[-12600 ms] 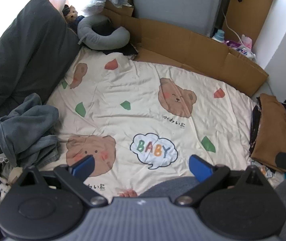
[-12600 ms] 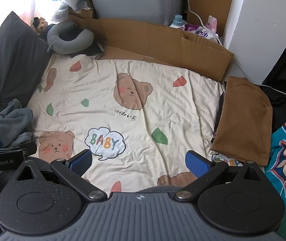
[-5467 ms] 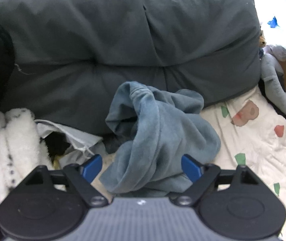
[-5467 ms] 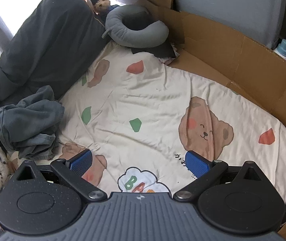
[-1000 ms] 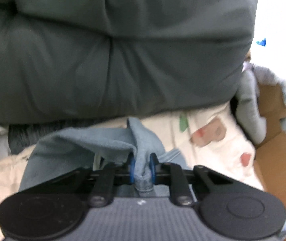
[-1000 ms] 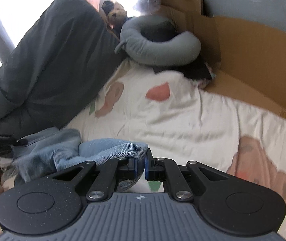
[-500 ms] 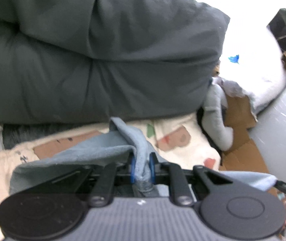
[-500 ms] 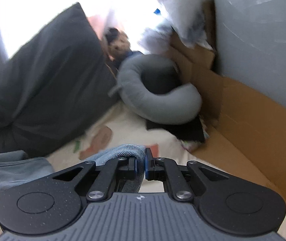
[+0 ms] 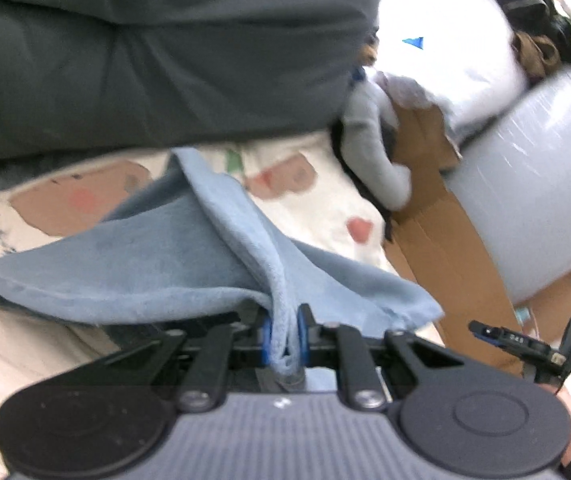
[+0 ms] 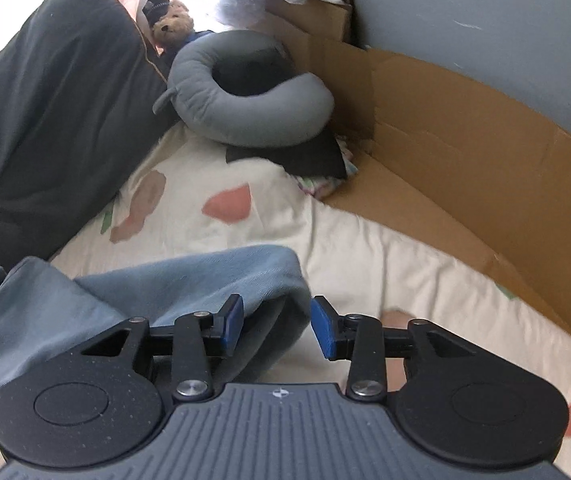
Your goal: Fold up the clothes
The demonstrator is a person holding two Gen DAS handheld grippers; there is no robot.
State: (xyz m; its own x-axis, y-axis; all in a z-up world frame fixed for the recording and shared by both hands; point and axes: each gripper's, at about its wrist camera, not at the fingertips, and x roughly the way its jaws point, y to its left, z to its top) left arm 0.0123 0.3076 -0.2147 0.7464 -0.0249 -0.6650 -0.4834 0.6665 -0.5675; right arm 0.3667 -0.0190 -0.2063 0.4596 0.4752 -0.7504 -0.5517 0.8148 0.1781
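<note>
1. On the bed, over the cream bear-print sheet (image 10: pixel 349 248), we have a blue fleece garment (image 9: pixel 157 264) stretched between both tools, its body draped on the sheet.
2. Left gripper (image 9: pixel 284 338): jaws narrow, pinched on a bunched edge of the garment.
3. Right gripper (image 10: pixel 272 324): jaws opening; the garment's rounded fold sits between the blue pads, no longer pressed.
4. To do this well, we judge: keep the left pinch firm, let the right corner drop flat onto the sheet, then smooth outward before any fold.
5. Risk, in our view: the freed fold may slump back into a heap.
6. Writing: dark marks on the sheet in the left view, too blurred to read. No labels legible on the cardboard (image 10: pixel 465 128).
</note>
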